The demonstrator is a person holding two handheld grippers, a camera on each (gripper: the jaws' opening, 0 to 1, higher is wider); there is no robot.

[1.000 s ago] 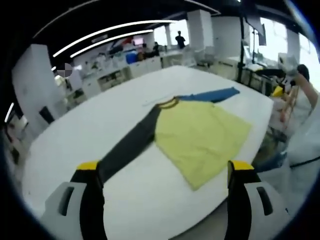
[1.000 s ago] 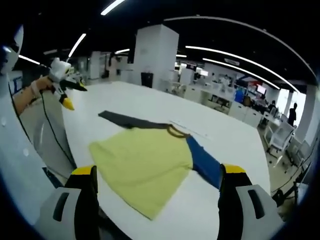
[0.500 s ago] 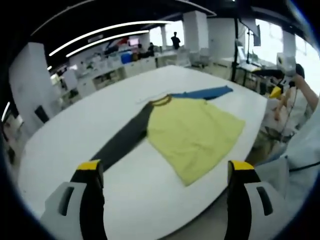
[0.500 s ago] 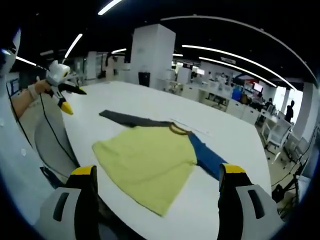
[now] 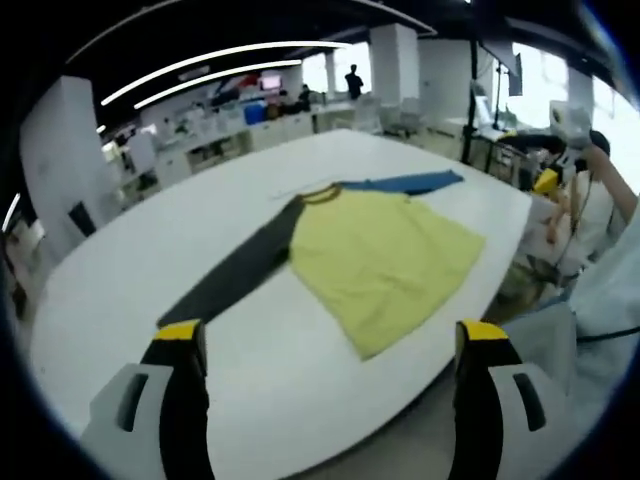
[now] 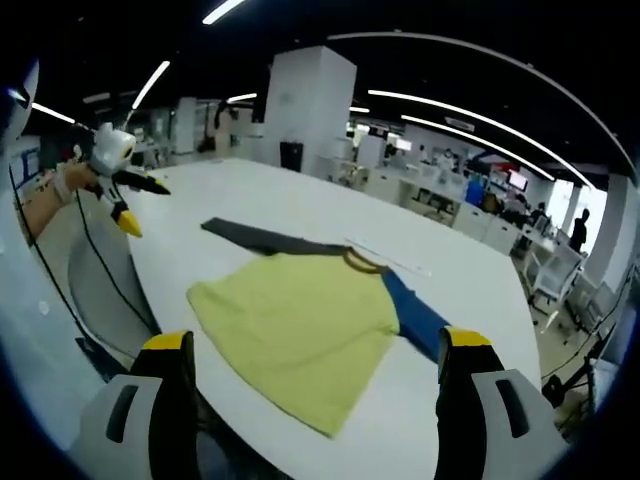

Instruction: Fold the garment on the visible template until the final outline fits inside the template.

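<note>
The garment (image 5: 380, 255) lies spread flat on the white table (image 5: 150, 270), its yellow body toward the near edge and its two sleeves running out in one line along the table's length, so the long axis is sleeve to sleeve. In the left gripper view the dark grey sleeve (image 5: 235, 280) reaches toward the left gripper (image 5: 330, 345), which hangs above the table with jaws wide apart and nothing between them. In the right gripper view the blue sleeve (image 6: 415, 320) ends close by the right gripper (image 6: 315, 355), also spread open and empty. So each tool looks nearest to its own sleeve: left to grey, right to blue. A thin pale line (image 6: 385, 258) beyond the collar may be the template's edge, though I cannot be sure.
</note>
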